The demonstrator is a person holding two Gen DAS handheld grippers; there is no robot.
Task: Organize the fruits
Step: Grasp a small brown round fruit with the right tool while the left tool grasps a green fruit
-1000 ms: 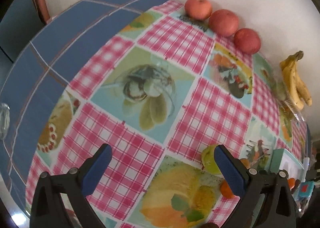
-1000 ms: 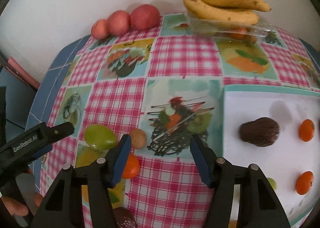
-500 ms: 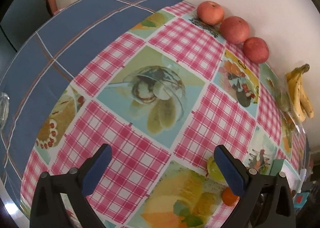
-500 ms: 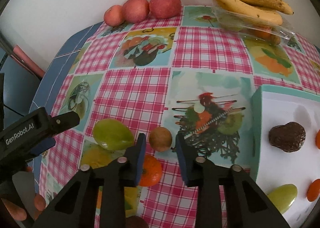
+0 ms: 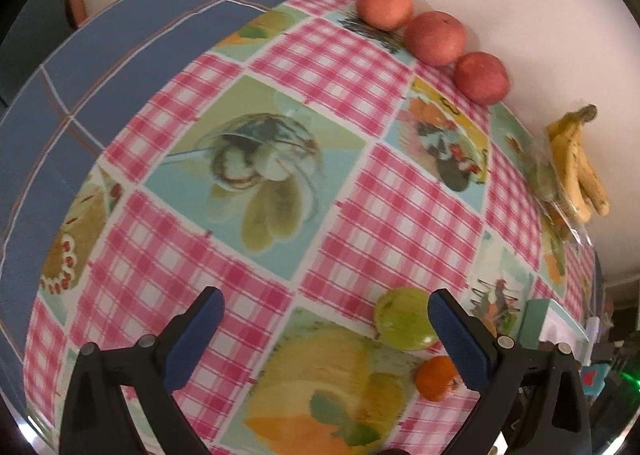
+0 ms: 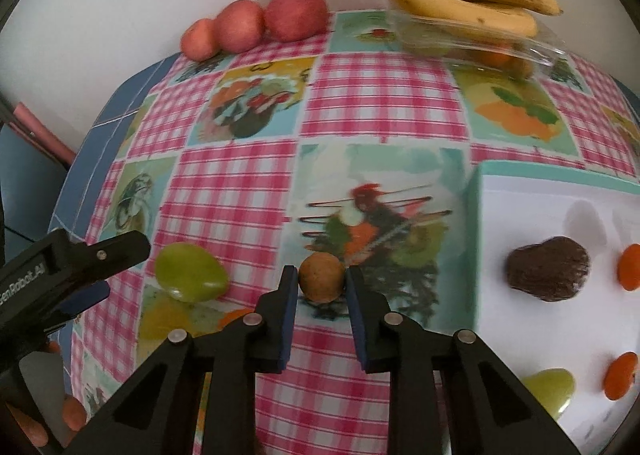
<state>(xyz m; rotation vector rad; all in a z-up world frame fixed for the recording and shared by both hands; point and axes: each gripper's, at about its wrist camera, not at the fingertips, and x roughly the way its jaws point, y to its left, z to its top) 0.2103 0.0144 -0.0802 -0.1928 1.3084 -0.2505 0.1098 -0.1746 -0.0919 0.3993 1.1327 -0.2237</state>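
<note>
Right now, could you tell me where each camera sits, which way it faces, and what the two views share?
Left wrist: on the left gripper, looking along its wide-apart fingers across the tablecloth toward three apples at the wall; only its own fingers show.
Right wrist: on the right gripper, facing the wall, fingers closed around a small brown fruit; the left gripper and fingertips show at left, the white tray at right.
Shared: apples, bananas, green fruit, orange fruit.
</note>
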